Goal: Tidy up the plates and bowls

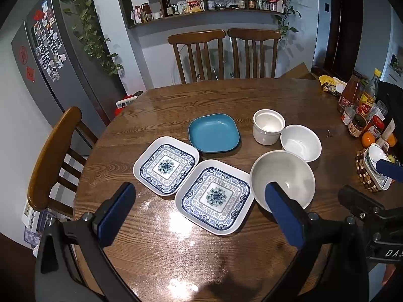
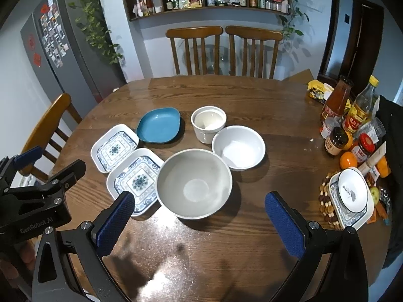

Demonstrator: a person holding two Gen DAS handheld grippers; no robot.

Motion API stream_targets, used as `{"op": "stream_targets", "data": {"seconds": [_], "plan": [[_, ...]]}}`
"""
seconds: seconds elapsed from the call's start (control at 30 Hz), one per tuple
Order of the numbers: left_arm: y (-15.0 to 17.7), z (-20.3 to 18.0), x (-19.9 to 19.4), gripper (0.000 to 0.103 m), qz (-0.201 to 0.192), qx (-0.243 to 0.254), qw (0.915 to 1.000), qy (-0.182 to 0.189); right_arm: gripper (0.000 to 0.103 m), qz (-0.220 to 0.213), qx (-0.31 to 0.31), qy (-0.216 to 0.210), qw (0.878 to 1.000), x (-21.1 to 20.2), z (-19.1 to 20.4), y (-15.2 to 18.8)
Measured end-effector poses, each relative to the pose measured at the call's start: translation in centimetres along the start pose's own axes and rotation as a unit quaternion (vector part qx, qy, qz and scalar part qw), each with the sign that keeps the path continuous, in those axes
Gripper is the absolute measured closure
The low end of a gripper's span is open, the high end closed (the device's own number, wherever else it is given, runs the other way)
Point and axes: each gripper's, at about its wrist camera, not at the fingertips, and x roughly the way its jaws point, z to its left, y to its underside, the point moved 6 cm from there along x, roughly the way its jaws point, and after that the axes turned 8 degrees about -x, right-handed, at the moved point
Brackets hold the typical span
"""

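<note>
Nearest item: left gripper (image 1: pixel 201 209), blue-padded jaws spread wide, empty, held above the near edge of the round wooden table (image 1: pixel 176 251). Right gripper (image 2: pixel 199 216), likewise wide apart and empty, hovering beside it.

Just beyond the left gripper: two square patterned plates (image 1: pixel 215 196) and (image 1: pixel 166 164), side by side, edges almost touching. Behind them, a square blue plate (image 1: pixel 213 133). To their right, a large grey bowl (image 1: pixel 283 180), a smaller white bowl (image 1: pixel 301 142) just behind it, and a white straight-walled cup (image 1: pixel 268 127).

Handling, by judgement: all look glazed ceramic, so stiff, slippery, breakable, with some heft in the grey bowl. Plates sit flat; take them at a raised rim, one finger over and one under the edge. Bowls: pinch the wall at the rim.

View differences: the right wrist camera shows the grey bowl (image 2: pixel 194 183) whole and unobstructed, plus a further small white bowl (image 2: pixel 352 191) resting on a patterned plate (image 2: pixel 338 205) at the table's right edge, among jars and fruit. The left wrist camera shows both patterned plates unobstructed, and only part of that far stack.
</note>
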Motion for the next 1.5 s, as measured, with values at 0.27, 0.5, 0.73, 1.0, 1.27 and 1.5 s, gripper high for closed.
{"op": "stream_targets", "data": {"seconds": [0.27, 0.5, 0.73, 1.0, 1.27, 1.5], "plan": [[0.0, -0.17, 0.12, 0.001, 0.001, 0.002, 1.0, 0.001, 0.0, 0.0, -0.001, 0.0, 1.0, 0.04, -0.04, 0.04], [0.08, -0.34, 0.22, 0.001, 0.002, 0.002, 1.0, 0.002, 0.0, 0.0, -0.001, 0.0, 1.0, 0.07, -0.05, 0.07], [0.25, -0.56, 0.4, 0.001, 0.004, 0.005, 1.0, 0.004, 0.0, 0.0, -0.001, -0.001, 1.0, 0.06, 0.02, 0.05], [0.44, -0.6, 0.45, 0.001, 0.005, 0.006, 0.9999, 0.007, 0.0, 0.0, -0.002, 0.0, 1.0, 0.08, 0.02, 0.12], [0.49, -0.63, 0.51, 0.001, 0.007, 0.006, 0.9999, 0.009, 0.0, 0.0, -0.002, 0.0, 1.0, 0.15, 0.11, 0.21], [0.57, -0.65, 0.67, 0.001, 0.01, 0.006, 0.9999, 0.01, 0.0, 0.002, -0.001, 0.001, 1.0, 0.13, 0.06, 0.31]]}}
